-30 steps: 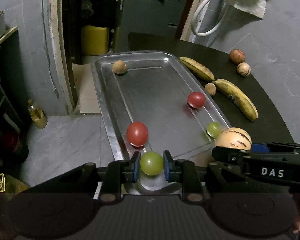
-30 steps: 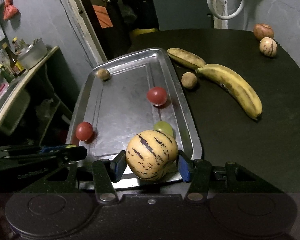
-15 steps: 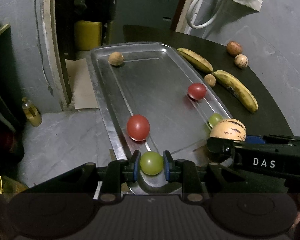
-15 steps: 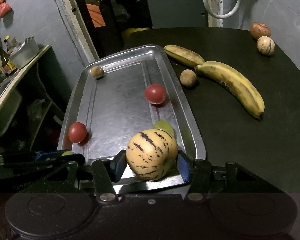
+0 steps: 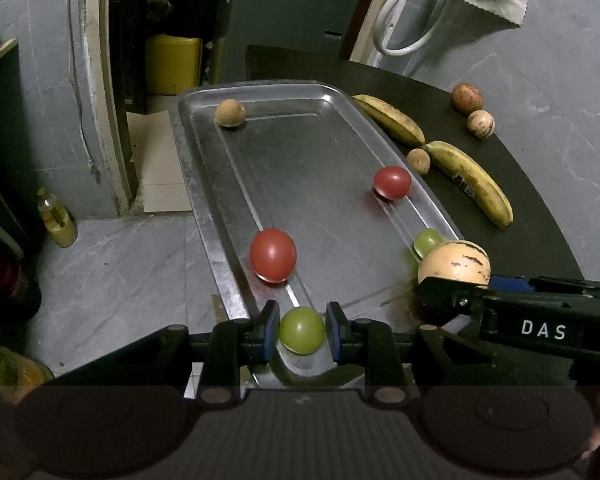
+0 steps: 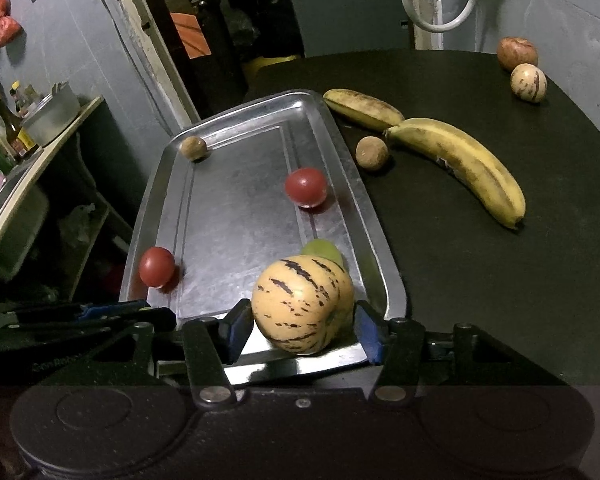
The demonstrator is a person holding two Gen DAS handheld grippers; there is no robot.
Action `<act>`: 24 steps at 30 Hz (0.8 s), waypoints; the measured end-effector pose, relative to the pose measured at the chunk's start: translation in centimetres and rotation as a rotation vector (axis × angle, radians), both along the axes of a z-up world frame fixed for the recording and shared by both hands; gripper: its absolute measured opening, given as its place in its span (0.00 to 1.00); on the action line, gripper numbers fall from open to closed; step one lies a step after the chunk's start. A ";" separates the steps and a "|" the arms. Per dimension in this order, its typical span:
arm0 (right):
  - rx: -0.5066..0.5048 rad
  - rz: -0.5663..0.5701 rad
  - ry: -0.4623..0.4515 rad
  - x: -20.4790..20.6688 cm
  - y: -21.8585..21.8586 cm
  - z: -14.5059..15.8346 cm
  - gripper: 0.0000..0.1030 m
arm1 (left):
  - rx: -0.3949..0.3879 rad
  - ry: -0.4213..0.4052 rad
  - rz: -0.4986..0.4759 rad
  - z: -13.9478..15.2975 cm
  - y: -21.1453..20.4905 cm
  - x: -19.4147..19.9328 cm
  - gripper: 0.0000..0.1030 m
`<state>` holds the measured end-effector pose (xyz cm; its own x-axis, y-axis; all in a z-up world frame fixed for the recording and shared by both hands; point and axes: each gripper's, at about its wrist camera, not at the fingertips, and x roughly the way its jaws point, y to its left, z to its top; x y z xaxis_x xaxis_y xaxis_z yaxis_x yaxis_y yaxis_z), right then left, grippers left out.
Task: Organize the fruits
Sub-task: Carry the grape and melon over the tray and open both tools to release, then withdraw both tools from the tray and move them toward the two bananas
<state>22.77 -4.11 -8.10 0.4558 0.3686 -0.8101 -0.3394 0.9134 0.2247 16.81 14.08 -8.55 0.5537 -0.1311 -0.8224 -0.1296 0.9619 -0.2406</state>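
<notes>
Gripping green fruit (image 5: 301,330), left tongs (image 5: 301,334) unmoved over tray (image 5: 204,200); right tongs (image 6: 303,326) still clamp striped melon (image 6: 302,304).

The metal tray (image 6: 374,224) centre lies open between two red tomatoes (image 6: 306,186) (image 6: 157,266). A green fruit (image 6: 324,250) and brown fruit (image 6: 193,147) occupy corners; bananas (image 6: 458,160) block the table (image 6: 480,280) beside it.
</notes>
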 end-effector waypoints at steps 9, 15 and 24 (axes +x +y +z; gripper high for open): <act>0.035 -0.009 0.002 -0.5 -1.0 0.7 0.73 | -0.054 -0.005 0.023 0.3 0.8 -0.3 0.38; 0.065 -0.038 0.023 -1.2 -2.7 0.8 0.76 | -0.044 -0.027 0.044 1.5 0.8 -0.9 0.55; 0.089 -0.015 0.007 -2.8 -3.7 1.8 0.93 | -0.037 -0.028 0.090 3.1 1.5 -3.0 0.93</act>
